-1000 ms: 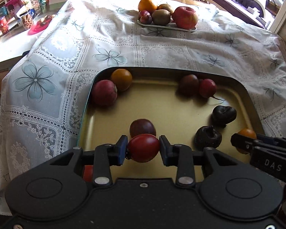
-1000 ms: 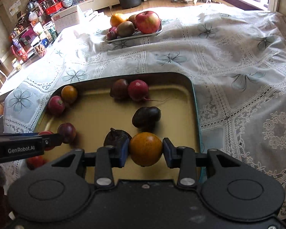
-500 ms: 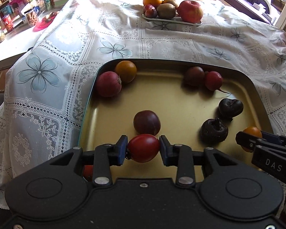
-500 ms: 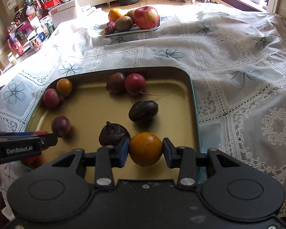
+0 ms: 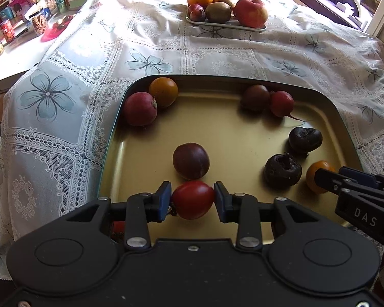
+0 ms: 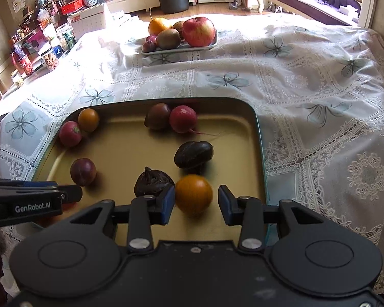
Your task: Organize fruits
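My left gripper (image 5: 192,198) is shut on a red tomato (image 5: 192,199) above the near edge of the gold tray (image 5: 243,138). My right gripper (image 6: 195,202) is open around a blurred orange tomato (image 6: 194,194), with a gap showing at its right pad. The orange tomato (image 5: 317,176) appears low at the tray's near right. A purple plum (image 5: 191,161), two dark wrinkled fruits (image 6: 194,153) (image 6: 153,181), two radishes (image 5: 140,108) (image 5: 281,103), a dark tomato (image 5: 256,97) and a yellow tomato (image 5: 163,92) lie in the tray.
A white plate (image 6: 179,50) with an apple (image 6: 198,32), kiwis, an orange and a plum sits at the far side of the lace tablecloth (image 6: 307,89). Shelves and jars (image 6: 38,48) stand beyond the table's left edge. A sofa is at the back right.
Both grippers pulled back and rose over the tray. The right gripper let go of the orange tomato, which now looks smaller and blurred. The left still grips the red tomato.
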`<state>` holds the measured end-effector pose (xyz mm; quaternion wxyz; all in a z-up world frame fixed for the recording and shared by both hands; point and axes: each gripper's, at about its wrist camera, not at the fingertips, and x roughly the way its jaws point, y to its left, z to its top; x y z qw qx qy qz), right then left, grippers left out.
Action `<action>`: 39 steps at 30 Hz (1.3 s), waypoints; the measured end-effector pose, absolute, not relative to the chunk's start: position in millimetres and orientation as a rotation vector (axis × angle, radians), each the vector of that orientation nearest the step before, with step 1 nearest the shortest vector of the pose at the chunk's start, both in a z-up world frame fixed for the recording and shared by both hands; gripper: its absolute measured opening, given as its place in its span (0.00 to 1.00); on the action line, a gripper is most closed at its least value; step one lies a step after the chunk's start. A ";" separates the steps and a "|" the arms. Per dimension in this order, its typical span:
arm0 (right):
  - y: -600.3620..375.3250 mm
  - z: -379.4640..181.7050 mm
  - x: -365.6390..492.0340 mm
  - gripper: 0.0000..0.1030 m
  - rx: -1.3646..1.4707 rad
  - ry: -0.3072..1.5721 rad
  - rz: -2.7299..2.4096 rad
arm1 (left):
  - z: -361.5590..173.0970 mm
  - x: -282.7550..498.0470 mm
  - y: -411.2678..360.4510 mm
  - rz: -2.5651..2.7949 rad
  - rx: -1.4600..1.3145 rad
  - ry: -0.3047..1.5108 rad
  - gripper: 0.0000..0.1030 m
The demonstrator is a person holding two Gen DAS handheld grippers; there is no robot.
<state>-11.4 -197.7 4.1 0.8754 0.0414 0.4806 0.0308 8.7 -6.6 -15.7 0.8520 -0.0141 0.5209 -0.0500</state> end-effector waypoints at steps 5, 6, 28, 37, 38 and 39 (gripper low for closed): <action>-195.4 9.0 -14.6 0.40 0.077 0.988 0.068 | -11.1 5.2 -6.6 -0.085 -0.025 1.071 0.44; -194.7 10.2 -15.6 0.40 0.072 0.981 0.066 | -10.6 4.7 -6.8 -0.082 -0.025 1.069 0.44; -195.3 15.2 -18.3 0.40 0.070 0.983 0.026 | -2.7 -6.6 -13.0 -0.062 -0.011 1.050 0.44; -193.9 12.7 -19.6 0.40 0.073 1.004 0.027 | -2.4 -9.5 -14.8 -0.061 -0.004 1.050 0.44; -193.9 12.5 -19.6 0.40 0.074 1.006 0.027 | -2.5 -9.9 -14.6 -0.060 -0.006 1.050 0.44; -194.1 12.5 -19.5 0.40 0.075 1.008 0.026 | -2.4 -9.7 -14.2 -0.059 -0.009 1.050 0.44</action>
